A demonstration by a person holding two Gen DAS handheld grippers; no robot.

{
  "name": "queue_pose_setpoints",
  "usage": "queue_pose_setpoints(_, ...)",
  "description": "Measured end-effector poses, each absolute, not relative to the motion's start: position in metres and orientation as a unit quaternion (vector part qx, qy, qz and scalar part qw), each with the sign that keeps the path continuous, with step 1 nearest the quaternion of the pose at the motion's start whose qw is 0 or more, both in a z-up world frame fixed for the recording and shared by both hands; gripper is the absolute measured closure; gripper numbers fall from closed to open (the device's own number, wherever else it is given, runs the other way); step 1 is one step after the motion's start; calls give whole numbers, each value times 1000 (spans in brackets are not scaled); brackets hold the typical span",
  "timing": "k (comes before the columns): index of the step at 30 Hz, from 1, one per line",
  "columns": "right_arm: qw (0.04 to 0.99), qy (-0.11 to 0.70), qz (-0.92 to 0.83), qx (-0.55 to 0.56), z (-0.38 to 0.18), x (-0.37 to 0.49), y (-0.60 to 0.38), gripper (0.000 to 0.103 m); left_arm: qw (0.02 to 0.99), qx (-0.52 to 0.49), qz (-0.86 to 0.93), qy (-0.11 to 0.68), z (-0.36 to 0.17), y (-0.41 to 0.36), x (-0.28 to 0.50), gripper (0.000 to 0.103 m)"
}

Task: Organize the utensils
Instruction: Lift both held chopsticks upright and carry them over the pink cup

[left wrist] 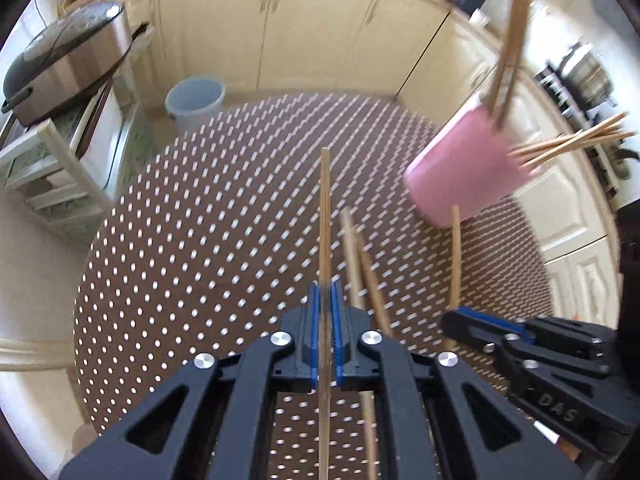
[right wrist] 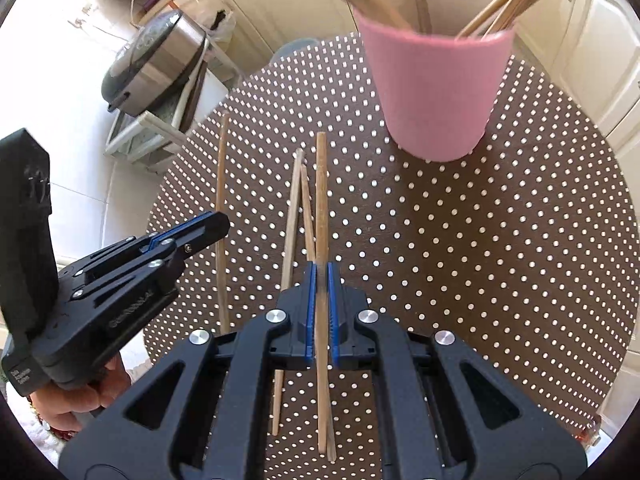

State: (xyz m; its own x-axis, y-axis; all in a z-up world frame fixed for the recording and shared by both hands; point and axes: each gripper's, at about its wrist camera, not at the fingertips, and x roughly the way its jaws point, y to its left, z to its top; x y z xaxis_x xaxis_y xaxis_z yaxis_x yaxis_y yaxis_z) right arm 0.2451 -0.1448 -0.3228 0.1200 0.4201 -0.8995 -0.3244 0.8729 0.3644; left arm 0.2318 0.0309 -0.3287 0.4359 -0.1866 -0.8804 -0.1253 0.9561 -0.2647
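Two chopsticks are gripped above a round polka-dot table point(right wrist: 480, 260).

A pink cup point(right wrist: 436, 92) of chopsticks is seen at upper right. The left gripper point(left wrist: 325, 300) is clenched on one chopstick point(left wrist: 325, 208), the right gripper point(right wrist: 321, 280) on another point(right wrist: 321, 184). Two loose chopsticks point(right wrist: 298, 200) are left at table centre.

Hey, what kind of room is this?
Most likely a home kitchen: cream cabinets line the walls, a rice cooker sits on a side stand, and pots rest on a stove.
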Motion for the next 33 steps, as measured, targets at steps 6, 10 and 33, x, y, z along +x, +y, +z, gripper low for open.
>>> queue_pose_setpoints(6, 768, 587, 250, 52, -296, 235, -160, 97, 867, -144, -42, 476, -295, 28, 213, 97)
queue_pose_setpoints(10, 780, 570, 250, 59, -277, 228, -179, 97, 878, -137, -55, 456, -280, 24, 207, 97)
queue_pose_setpoints(33, 834, 501, 221, 71, -200, 204, -193, 97, 911, -96, -102, 389, -211, -6, 183, 97)
